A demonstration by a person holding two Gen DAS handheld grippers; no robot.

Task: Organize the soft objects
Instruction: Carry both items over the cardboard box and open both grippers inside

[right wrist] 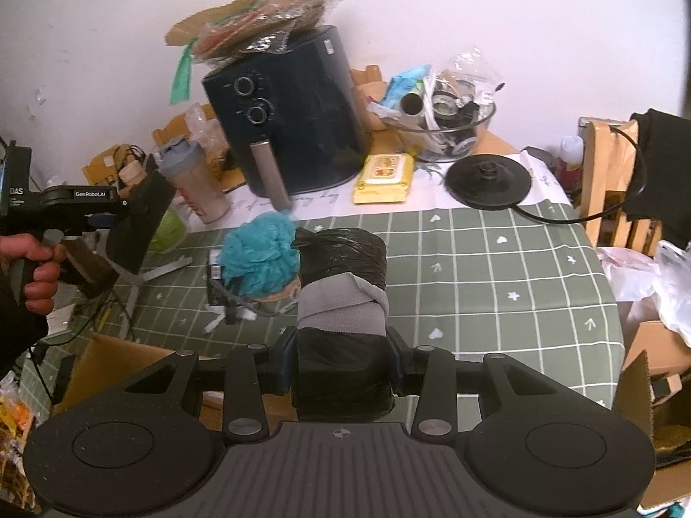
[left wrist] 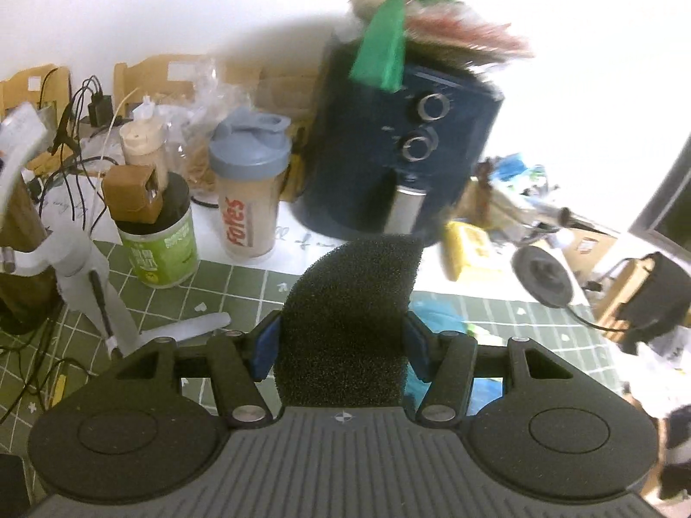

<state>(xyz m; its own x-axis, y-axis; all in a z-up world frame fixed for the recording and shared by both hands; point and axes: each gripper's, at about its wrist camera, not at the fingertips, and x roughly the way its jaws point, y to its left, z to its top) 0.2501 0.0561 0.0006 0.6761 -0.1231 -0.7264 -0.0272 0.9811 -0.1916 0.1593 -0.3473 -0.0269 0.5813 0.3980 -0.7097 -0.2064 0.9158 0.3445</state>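
Note:
My left gripper (left wrist: pixel 341 345) is shut on a black foam sponge (left wrist: pixel 350 302) and holds it above the green checked tablecloth (left wrist: pixel 242 289). In the right wrist view the left gripper (right wrist: pixel 108 220) shows at the far left with the black sponge (right wrist: pixel 138 220) in it. My right gripper (right wrist: pixel 341 362) is shut on a black plastic bundle with a grey band (right wrist: pixel 341 302), held above the tablecloth (right wrist: pixel 496 285). A teal fluffy puff (right wrist: pixel 261 254) lies on the tablecloth just ahead and left of the right gripper.
A dark blue air fryer (right wrist: pixel 293 112) stands at the back with bagged items on top. A shaker bottle (left wrist: pixel 250 190), a green can (left wrist: pixel 160 241), a yellow wipes pack (right wrist: pixel 384 177), a black kettle base (right wrist: pixel 488 181) and a glass bowl (right wrist: pixel 449 129) stand around. A cardboard box (right wrist: pixel 112 367) sits at the near edge.

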